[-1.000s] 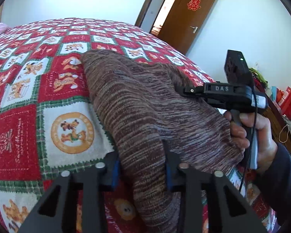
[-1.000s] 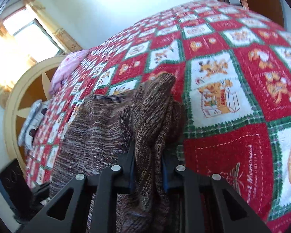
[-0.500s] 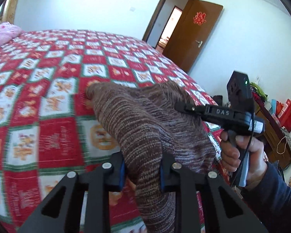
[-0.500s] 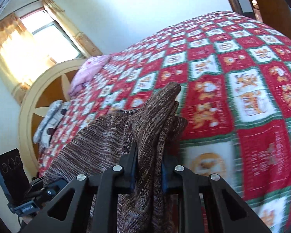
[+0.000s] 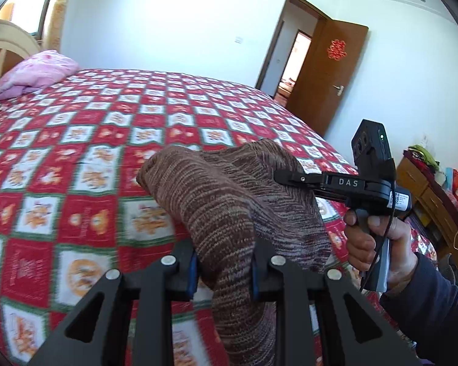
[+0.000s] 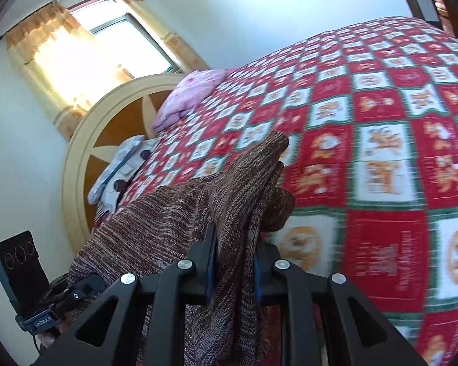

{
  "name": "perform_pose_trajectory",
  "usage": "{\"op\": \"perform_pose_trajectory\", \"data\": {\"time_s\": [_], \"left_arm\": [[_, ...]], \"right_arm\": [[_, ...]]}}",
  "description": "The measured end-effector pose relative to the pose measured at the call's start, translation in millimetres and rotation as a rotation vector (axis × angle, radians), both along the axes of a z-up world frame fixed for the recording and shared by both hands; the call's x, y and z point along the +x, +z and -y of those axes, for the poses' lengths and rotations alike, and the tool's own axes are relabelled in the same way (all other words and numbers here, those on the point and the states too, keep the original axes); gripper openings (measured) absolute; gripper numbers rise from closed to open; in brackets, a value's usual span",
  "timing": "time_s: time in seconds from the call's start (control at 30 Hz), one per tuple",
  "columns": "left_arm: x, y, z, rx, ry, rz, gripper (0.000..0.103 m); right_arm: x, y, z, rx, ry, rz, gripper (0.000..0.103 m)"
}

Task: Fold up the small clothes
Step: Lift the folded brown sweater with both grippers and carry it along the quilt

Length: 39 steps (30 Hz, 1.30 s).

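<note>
Above the red quilted bed [image 5: 76, 158], a brown knit garment [image 5: 223, 201] held aloft, clamped by the left gripper [image 5: 223, 270] and the right gripper [image 6: 233, 263] (both clenched on fabric), pink pillow [image 5: 36, 71] far left.

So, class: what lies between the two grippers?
The brown knit garment spans from left gripper to right gripper, shown in the left wrist view.

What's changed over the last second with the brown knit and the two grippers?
Both grippers have lifted the brown knit garment higher off the red quilt; more of the bed shows beneath. Unchanged: left gripper and right gripper stay clamped on it.
</note>
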<state>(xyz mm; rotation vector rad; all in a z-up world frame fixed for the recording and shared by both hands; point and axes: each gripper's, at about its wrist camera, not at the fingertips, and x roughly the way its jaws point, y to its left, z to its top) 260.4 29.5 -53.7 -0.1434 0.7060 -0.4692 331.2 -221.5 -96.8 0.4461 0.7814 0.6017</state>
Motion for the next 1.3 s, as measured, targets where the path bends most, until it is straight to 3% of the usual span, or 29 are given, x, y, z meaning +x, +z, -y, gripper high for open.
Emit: {"op": "perform_pose_trajectory", "data": {"time_s": [0.57, 0.93, 1.3], "left_arm": [[-46, 6, -106, 0.029, 0.173, 0.055, 0.026], [-67, -13, -135, 0.077, 0.251, 0.075, 0.026], [-76, -36, -155, 0.072, 0.285, 0.029, 0.026]], "right_arm": [[-7, 14, -139, -0.003, 0.203, 0.016, 0.019], [-3, 11, -199, -0.050, 0.267, 0.004, 0.019], [2, -2, -237, -0.103, 0.304, -0.023, 0.019]]}}
